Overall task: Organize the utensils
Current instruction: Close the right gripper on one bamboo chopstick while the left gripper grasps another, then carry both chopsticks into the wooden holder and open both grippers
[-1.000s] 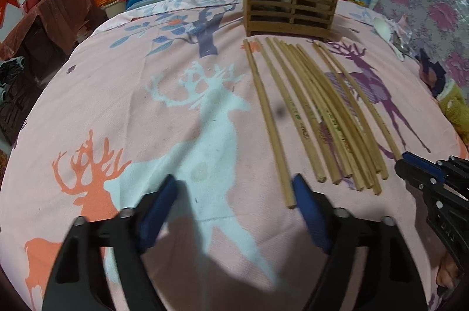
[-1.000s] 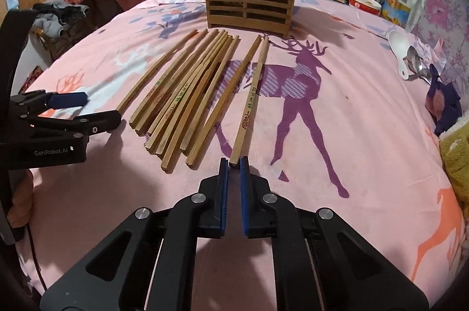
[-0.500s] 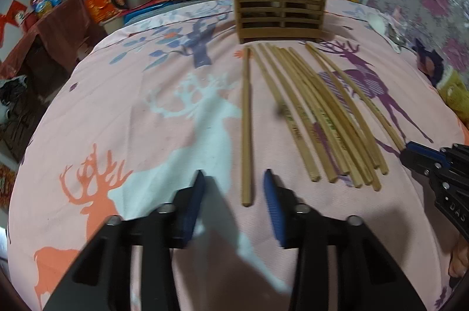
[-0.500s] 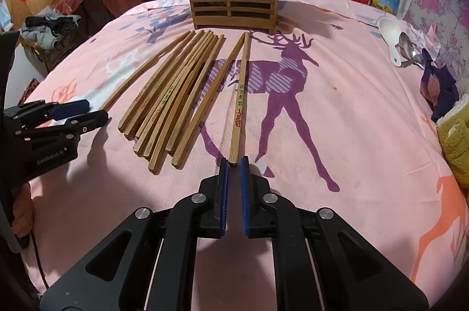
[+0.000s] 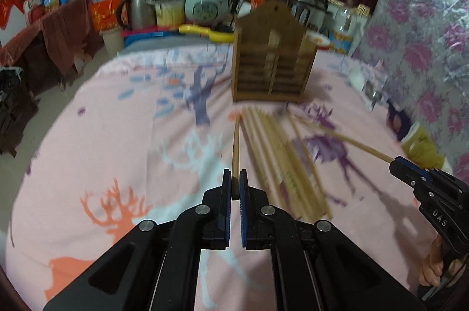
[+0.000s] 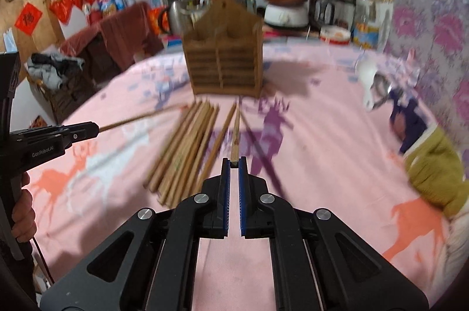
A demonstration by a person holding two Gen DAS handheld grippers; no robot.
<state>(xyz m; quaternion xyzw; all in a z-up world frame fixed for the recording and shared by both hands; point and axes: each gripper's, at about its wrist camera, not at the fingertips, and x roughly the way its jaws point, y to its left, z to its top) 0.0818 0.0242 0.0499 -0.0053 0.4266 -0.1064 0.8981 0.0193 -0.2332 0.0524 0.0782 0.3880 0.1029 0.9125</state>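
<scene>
Several wooden chopsticks [image 5: 281,153] lie in a row on the pink deer-print tablecloth [image 5: 117,135], also in the right wrist view [image 6: 187,147]. A slatted wooden utensil holder [image 5: 274,56] stands upright behind them [image 6: 224,56]. My left gripper [image 5: 235,179] is shut on the near end of one chopstick [image 5: 236,138] and holds it raised. My right gripper [image 6: 234,164] is shut on the near end of another chopstick [image 6: 236,132], also raised. Each gripper shows in the other's view, the right one [image 5: 394,163] and the left one [image 6: 98,131], with its stick pointing toward the holder.
A white spoon and a metal spoon [image 6: 373,82] lie at the table's right edge, next to a dark cloth [image 6: 410,117] and a yellow-green cloth [image 6: 433,164]. Rice cookers, a kettle and jars [image 5: 205,6] crowd the counter behind the holder.
My left gripper closed on the leftmost chopstick and lifted it. My right gripper, shut throughout, lifted its chopstick off the cloth. Both views tilted up toward the holder.
</scene>
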